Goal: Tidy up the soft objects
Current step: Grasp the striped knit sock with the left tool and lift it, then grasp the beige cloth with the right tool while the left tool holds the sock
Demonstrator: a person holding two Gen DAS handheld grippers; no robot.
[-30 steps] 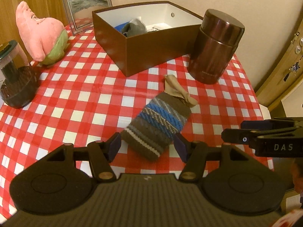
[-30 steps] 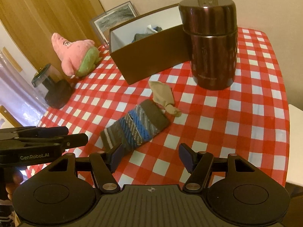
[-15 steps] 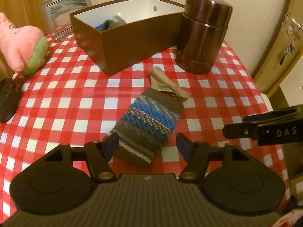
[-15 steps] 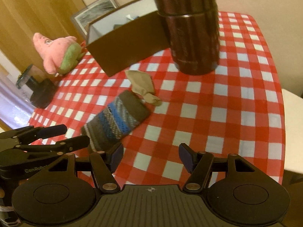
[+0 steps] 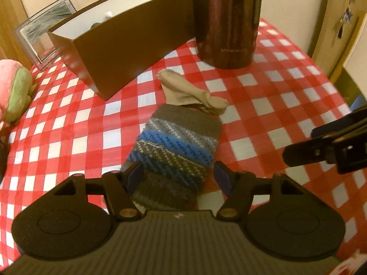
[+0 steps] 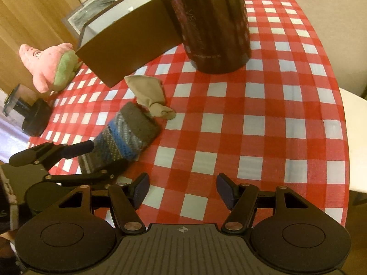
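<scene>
At the far left of the worktop (image 5: 286, 96), under its red-and-white checked cloth, the pink and green plush toy (image 5: 12, 91) lies untouched. Next along stands the open brown box with a white inside (image 5: 128, 52), where a few soft things already show over the rim, so I judge it the place for the rest.

In front of it lies the striped knitted sock in grey, brown and blue (image 5: 176, 146), flat on the cloth, with a crumpled beige sock (image 5: 185, 90) touching its far end. My left claw (image 5: 180, 180) is released, its jaws spread either side of the striped sock's near end, not pressing it. I judge this the reach for that sock. The next move calls for sinking onto the knit and closing, then lifting it over the box wall.

Behind stands the dark brown metal canister (image 5: 226, 20), a hard thing to steer clear of. My right claw (image 6: 182, 190) is released too, hanging empty over bare cloth beside the sock.
</scene>
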